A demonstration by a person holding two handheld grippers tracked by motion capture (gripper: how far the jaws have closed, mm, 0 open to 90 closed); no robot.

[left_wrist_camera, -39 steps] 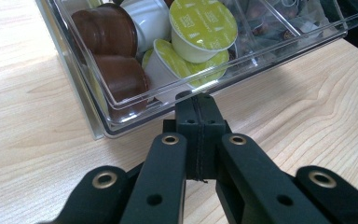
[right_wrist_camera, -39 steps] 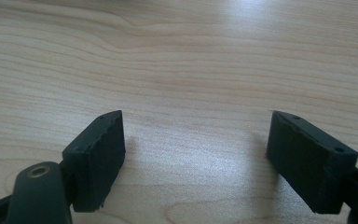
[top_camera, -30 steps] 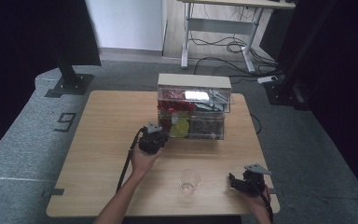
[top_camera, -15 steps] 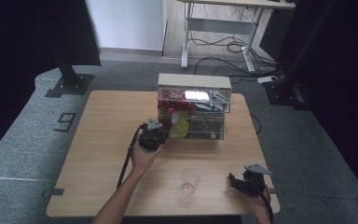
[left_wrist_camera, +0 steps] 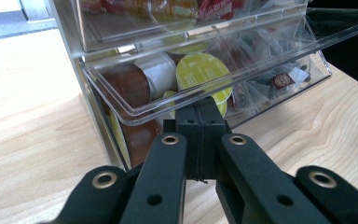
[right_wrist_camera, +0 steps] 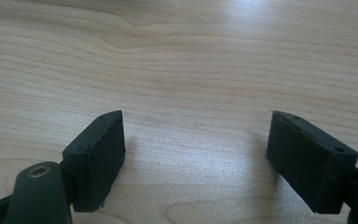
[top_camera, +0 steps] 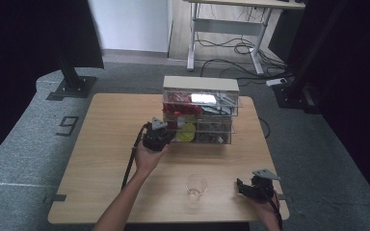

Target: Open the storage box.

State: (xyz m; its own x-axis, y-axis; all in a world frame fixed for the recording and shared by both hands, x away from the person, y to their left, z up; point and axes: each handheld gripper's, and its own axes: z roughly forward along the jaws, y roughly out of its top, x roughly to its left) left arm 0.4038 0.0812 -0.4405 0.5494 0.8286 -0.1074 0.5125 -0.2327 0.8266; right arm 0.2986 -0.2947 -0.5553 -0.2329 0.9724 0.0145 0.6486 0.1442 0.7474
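A clear plastic drawer organizer stands at the back middle of the table, packed with coffee capsules and sachets. Its lower drawer is pulled out a little and holds a yellow-lidded capsule and brown capsules. My left gripper is at the drawer's front left. Its jaws are shut together, and the tips touch the clear front lip from below, with nothing seen between them. My right gripper rests near the front right edge. It is open over bare wood.
An empty clear glass stands near the front edge, between my two hands. The wooden table has free room on its left half. A black cable trails from the left gripper toward the front.
My left gripper has moved slightly away from the person, closer to the organizer's lower drawer. The right gripper and the glass have stayed put.
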